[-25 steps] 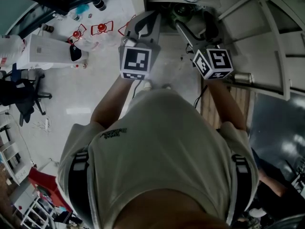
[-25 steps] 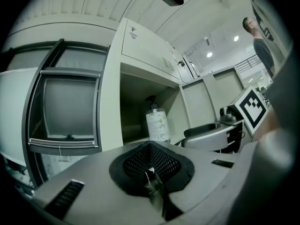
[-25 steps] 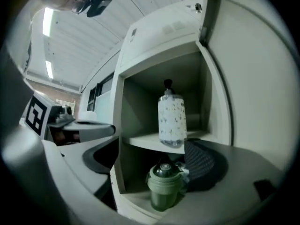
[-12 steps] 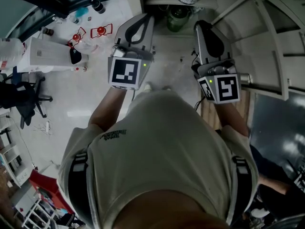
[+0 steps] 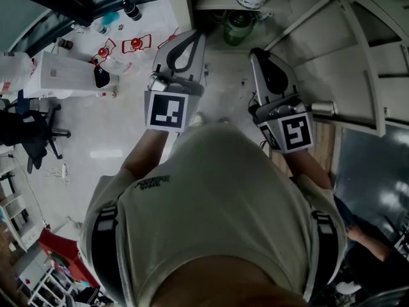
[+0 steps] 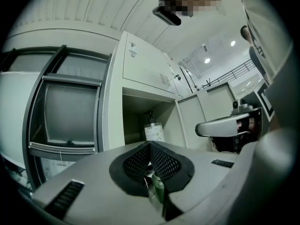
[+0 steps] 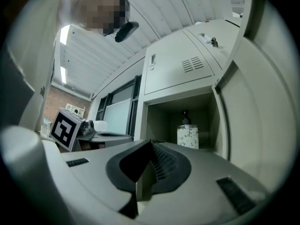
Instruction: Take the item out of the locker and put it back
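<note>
1. Pulling back from the locker (image 7: 140, 125), my right claw (image 7: 150, 144) has just been closing and now sits fully together on nothing.
2. My left claw (image 6: 151, 145) is pinched together too, empty.
3. The green bottle (image 5: 238, 25) stands inside the locker, lower than the speckled pump bottle (image 7: 188, 137), clear of both claws.
4. I judge it put back, so little remains to do.
</note>
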`<state>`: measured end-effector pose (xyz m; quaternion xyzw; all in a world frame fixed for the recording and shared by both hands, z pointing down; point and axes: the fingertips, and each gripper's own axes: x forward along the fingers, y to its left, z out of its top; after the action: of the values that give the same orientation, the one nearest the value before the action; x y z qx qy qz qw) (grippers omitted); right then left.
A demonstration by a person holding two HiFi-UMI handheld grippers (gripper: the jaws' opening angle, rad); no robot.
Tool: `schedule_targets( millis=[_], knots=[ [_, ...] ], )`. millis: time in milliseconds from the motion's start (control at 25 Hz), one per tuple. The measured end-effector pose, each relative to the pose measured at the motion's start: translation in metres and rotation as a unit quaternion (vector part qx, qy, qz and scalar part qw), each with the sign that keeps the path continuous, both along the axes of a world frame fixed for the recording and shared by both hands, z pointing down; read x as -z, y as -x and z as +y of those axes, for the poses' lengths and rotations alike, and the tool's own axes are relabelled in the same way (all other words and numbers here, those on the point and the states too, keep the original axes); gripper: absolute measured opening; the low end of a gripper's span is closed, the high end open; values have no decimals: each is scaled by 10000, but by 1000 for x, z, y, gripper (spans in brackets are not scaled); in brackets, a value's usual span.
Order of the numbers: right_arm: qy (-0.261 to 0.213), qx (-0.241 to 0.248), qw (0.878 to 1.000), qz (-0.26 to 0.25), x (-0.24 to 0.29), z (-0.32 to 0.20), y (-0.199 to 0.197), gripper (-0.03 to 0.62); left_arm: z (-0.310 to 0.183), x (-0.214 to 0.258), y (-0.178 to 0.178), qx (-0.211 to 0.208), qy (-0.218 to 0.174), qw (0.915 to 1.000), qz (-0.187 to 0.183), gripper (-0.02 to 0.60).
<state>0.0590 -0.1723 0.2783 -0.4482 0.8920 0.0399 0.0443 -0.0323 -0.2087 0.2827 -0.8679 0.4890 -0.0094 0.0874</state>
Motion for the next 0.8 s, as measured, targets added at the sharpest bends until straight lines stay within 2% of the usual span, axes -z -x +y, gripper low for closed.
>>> schedule_targets(
  millis=[320, 800],
  knots=[
    [106, 56, 9999, 13, -7, 4, 3, 0, 9, -12, -2, -29, 210, 9998, -25, 14],
    [184, 30, 9997, 163, -10, 10, 6, -2, 20, -7, -5, -95, 174, 9998, -49, 14]
  ],
)
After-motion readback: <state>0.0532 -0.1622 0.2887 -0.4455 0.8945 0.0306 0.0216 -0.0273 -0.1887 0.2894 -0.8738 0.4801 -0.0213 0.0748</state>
